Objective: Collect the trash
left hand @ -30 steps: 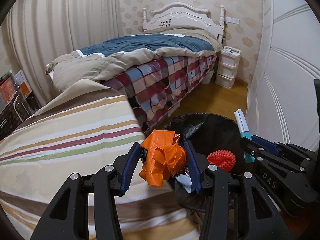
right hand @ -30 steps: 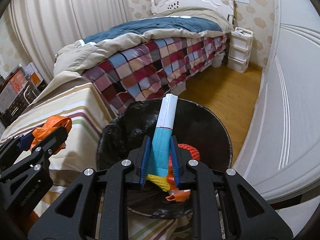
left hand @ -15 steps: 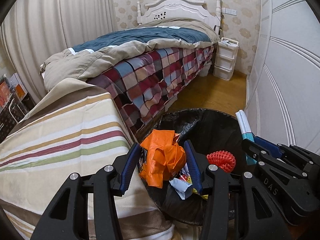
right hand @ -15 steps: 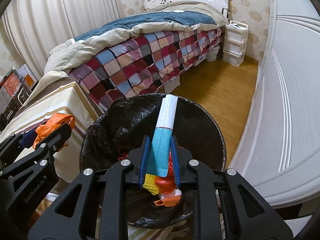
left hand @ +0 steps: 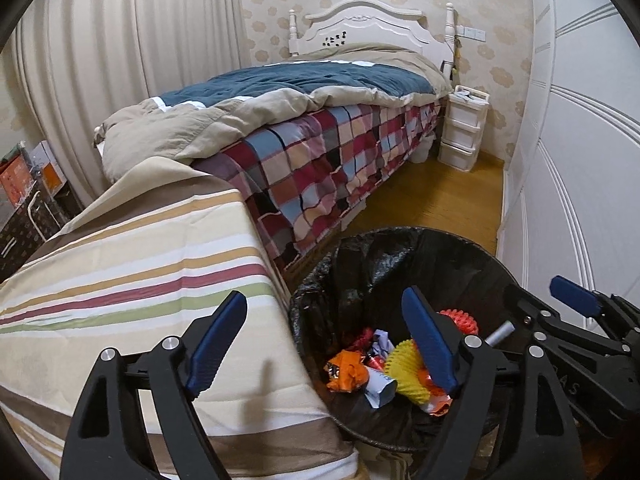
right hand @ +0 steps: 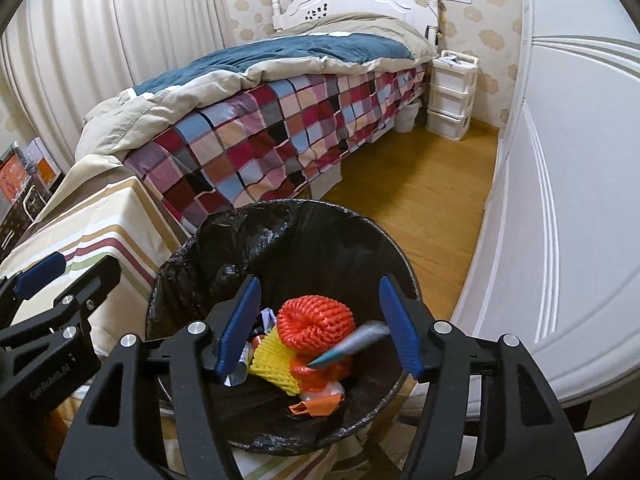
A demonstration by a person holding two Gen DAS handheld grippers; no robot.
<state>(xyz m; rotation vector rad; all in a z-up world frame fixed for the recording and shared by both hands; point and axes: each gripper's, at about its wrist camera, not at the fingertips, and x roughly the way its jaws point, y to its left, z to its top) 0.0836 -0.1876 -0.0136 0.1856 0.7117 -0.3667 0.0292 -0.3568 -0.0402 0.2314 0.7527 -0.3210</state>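
Hanging spread-jawed over bin (right hand: 192, 240), both grippers just opened, empty, tube (right hand: 352, 346) clearest rightward.

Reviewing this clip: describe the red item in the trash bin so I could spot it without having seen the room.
Beside the striped cloth, at the foot of the bed, stands a bin lined with a black bag. On top of its trash lies the red foam net, a rounded, ribbed mesh roll. It sits above a yellow mesh piece, and is redder and tidier than the crumpled orange wrappers.

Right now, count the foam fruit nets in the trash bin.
2: a red net on top of the pile, and a yellow net against its lower left side. More may be buried underneath.
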